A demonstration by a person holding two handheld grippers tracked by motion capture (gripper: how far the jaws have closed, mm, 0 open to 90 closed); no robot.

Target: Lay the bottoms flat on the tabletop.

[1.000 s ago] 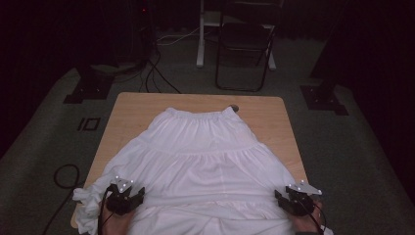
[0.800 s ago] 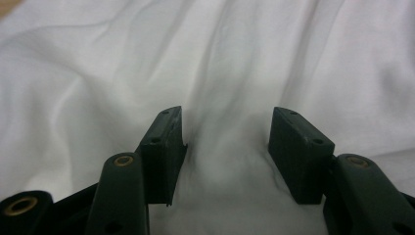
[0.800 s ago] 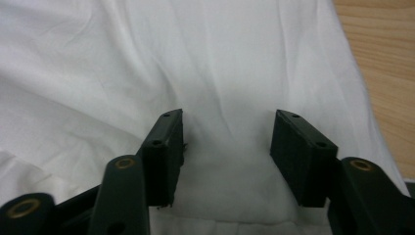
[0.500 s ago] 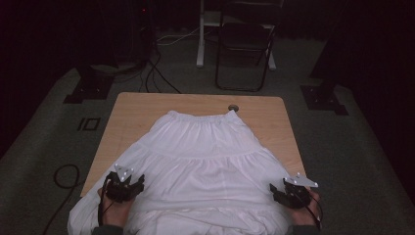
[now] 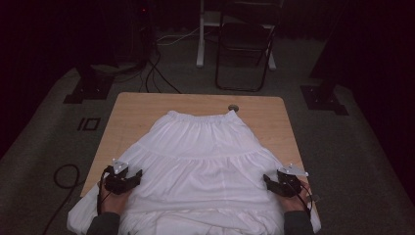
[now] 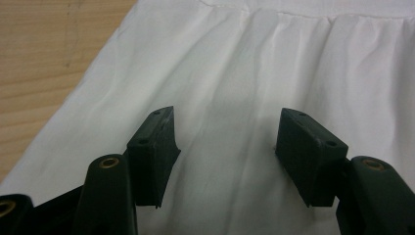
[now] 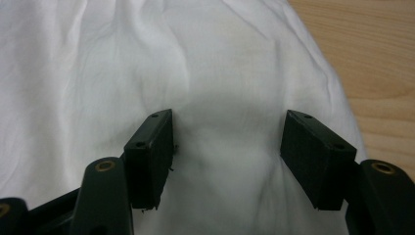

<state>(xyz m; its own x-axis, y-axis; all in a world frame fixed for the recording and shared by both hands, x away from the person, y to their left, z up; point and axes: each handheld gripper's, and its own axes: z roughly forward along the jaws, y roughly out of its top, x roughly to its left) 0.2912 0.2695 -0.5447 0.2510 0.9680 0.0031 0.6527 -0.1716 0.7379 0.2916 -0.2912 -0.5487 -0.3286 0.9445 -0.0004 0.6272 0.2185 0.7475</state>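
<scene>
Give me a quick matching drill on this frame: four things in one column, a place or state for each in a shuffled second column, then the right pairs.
Things:
1. white skirt
2. left gripper
3. folding chair
4. small round object

Places or states:
A. on the floor beyond the table's far edge
B. open, at the skirt's left edge
C. on the tabletop, just past the waistband
D. spread flat, hem hanging over the near edge

Pairs: 1-D, 2-B, 3-A, 4-C
</scene>
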